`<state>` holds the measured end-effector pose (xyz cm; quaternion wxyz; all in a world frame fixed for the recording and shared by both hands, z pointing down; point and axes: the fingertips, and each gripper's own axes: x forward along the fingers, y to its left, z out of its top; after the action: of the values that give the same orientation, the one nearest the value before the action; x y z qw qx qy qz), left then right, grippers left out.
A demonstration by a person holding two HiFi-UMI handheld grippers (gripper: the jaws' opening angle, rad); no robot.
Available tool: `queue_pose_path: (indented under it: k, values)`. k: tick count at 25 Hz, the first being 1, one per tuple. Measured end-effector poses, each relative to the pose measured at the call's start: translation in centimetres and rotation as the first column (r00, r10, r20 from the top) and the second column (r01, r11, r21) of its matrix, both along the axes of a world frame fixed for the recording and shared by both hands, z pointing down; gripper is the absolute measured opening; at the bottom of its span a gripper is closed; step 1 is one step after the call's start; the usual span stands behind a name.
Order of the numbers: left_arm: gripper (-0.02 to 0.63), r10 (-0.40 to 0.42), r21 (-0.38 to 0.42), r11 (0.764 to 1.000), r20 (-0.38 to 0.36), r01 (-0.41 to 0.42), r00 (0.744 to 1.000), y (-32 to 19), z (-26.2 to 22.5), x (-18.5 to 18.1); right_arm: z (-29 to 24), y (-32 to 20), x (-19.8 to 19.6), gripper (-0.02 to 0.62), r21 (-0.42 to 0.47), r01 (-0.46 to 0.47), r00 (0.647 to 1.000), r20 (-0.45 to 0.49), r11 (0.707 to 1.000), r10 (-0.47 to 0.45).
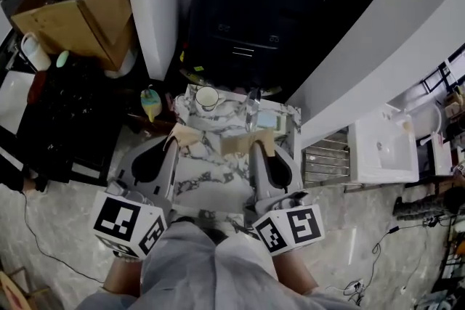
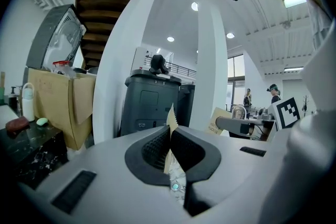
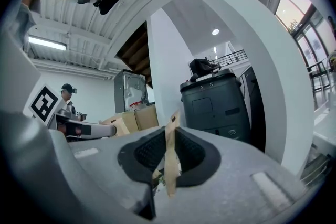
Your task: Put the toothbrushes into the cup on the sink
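Both grippers hover over the marble sink top (image 1: 196, 181), each pinching a flat tan cardboard pack. My left gripper (image 1: 174, 143) is shut on one pack (image 1: 186, 136), whose thin edge stands up between the pads (image 2: 170, 119). My right gripper (image 1: 260, 146) is shut on the other pack (image 1: 234, 147), seen edge-on between its jaws (image 3: 170, 157). The left gripper view also shows the right gripper (image 2: 244, 126) and its pack (image 2: 219, 120) off to the right. A white cup (image 1: 207, 97) stands at the far left of the sink top, beyond both grippers. No bare toothbrush is visible.
A faucet (image 1: 252, 104) rises at the back of the sink beside a pale green pad (image 1: 267, 120). A yellow and blue bottle (image 1: 150, 104) stands left of the sink. Behind are a black bin (image 1: 254, 11), a white pillar (image 1: 156, 3) and cardboard boxes (image 1: 76, 11).
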<state>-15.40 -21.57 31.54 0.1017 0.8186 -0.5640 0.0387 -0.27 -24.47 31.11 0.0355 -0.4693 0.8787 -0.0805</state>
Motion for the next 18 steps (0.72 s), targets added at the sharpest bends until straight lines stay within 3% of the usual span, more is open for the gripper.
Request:
queue_pose_path:
  k: [8,18]
  values:
    - [0.006,0.068,0.005,0.998,-0.001,-0.068,0.998,-1.0,0.5,-1.0,0.4,-0.3,-1.3,0.037,-0.006,-0.049,0.999,-0.012,0.999,0.049]
    - [0.006,0.092,-0.017,0.996,-0.018,-0.092,0.996,-1.5,1.4,-2.8,0.8,-0.9,-3.3,0.037,-0.015,-0.062,0.998,-0.025,0.998,0.061]
